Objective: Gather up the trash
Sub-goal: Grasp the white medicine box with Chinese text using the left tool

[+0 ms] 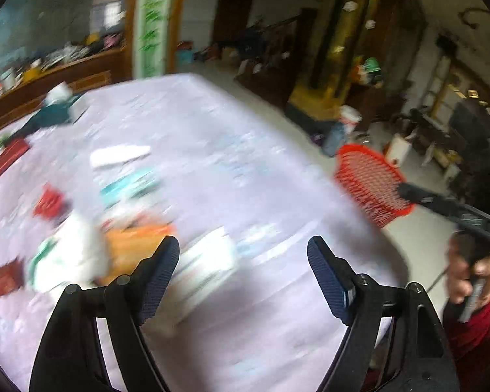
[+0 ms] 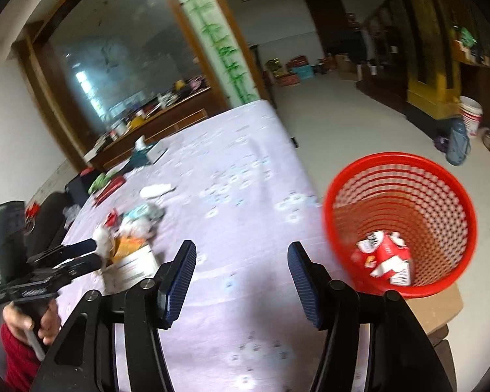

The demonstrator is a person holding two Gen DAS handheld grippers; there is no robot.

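Apparently red packet (image 2: 387, 259) inside red basket (image 2: 401, 222).

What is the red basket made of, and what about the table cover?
The red basket looks like shiny moulded plastic: its wall is a stiff mesh of small holes under a smooth rim. The table cover seems to be thin cloth or a plastic sheet, pale purple with a printed pattern; blur hides which.

Bench (image 2: 245, 170) under lilac patterned cloth. Wooden sideboard (image 2: 166, 114) behind it, cluttered, below a large glass pane (image 2: 121, 55). Green bamboo panel (image 2: 219, 42) beside that. White bucket (image 2: 471, 116) on floor, blue bag (image 2: 458, 145) just beside it
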